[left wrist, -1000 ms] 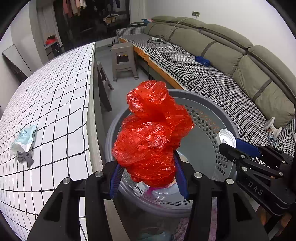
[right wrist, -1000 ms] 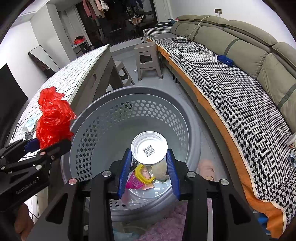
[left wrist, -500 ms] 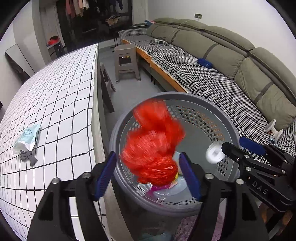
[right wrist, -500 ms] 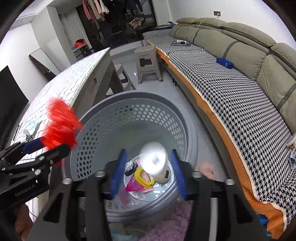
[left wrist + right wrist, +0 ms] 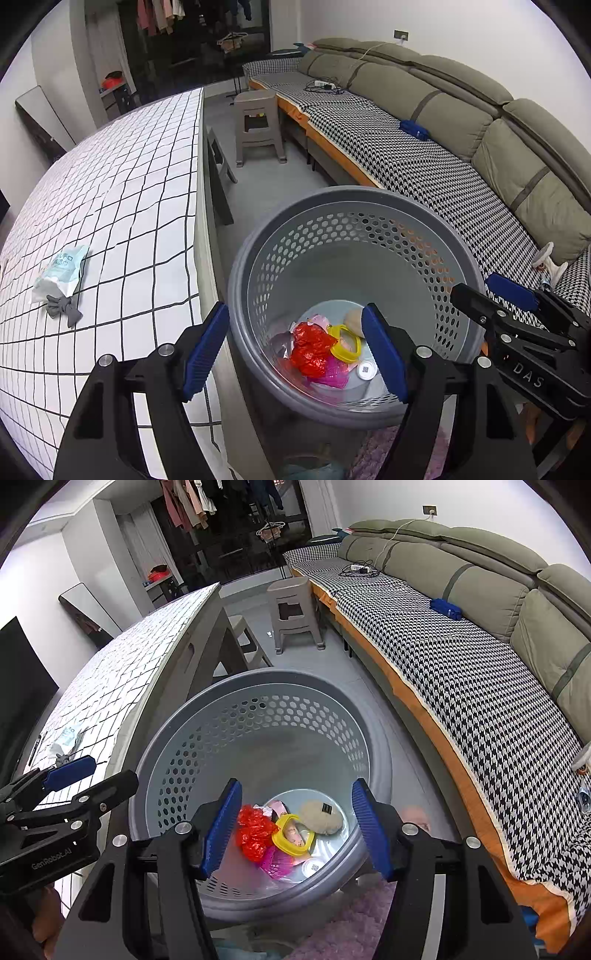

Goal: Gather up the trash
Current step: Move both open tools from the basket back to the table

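Left tongs [image 5: 295, 347]: jaws apart and empty, poised over the grey basket [image 5: 369, 195]; a second ago they clamped the red plastic bag [image 5: 310, 347]
Right tongs [image 5: 295, 829]: jaws apart and empty above the same basket; a second ago they gripped the white cup [image 5: 312, 867]
Red plastic bag: now lies crumpled at the basket bottom, beside the yellow ring [image 5: 345, 341] and pink wrapper [image 5: 334, 373]
White cup: now rests on the basket floor, just beside the pink wrapper
Change noted: both items released and dropped in; neither is in contact with the tongs
Meaning for task: two pieces of trash judged collected
Outstanding: pale blue packet [image 5: 61, 271] and small grey scrap [image 5: 62, 310] remain on the checked counter [image 5: 129, 206], well apart from the basket; judged the likely next pickup
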The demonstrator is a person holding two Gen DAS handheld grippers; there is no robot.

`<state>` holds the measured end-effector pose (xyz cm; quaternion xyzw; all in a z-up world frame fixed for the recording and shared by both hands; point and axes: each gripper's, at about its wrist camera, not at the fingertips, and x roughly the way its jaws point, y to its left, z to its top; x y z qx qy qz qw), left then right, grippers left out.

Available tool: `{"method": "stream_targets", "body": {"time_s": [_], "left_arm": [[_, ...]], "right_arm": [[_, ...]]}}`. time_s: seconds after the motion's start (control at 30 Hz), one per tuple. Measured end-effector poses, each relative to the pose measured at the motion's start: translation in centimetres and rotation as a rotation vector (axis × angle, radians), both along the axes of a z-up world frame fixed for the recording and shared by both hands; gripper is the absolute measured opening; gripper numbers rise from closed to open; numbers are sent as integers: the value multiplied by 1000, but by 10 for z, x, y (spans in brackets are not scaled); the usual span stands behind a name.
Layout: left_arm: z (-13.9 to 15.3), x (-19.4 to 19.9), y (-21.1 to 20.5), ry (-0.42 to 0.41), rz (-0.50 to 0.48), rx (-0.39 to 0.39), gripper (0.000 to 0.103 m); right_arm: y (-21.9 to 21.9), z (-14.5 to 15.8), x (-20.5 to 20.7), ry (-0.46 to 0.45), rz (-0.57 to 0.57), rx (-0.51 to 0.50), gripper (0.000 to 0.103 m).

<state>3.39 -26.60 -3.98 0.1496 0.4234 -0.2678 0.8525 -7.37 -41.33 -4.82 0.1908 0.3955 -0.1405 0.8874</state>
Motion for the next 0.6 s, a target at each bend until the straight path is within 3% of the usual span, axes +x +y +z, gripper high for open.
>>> {"method": "stream_targets", "body": {"time_s": [0.6], "left_arm": [[8, -5, 11, -18, 20, -20, 80]], "right_arm": [[5, 9, -10, -24, -7, -2, 64]]}}
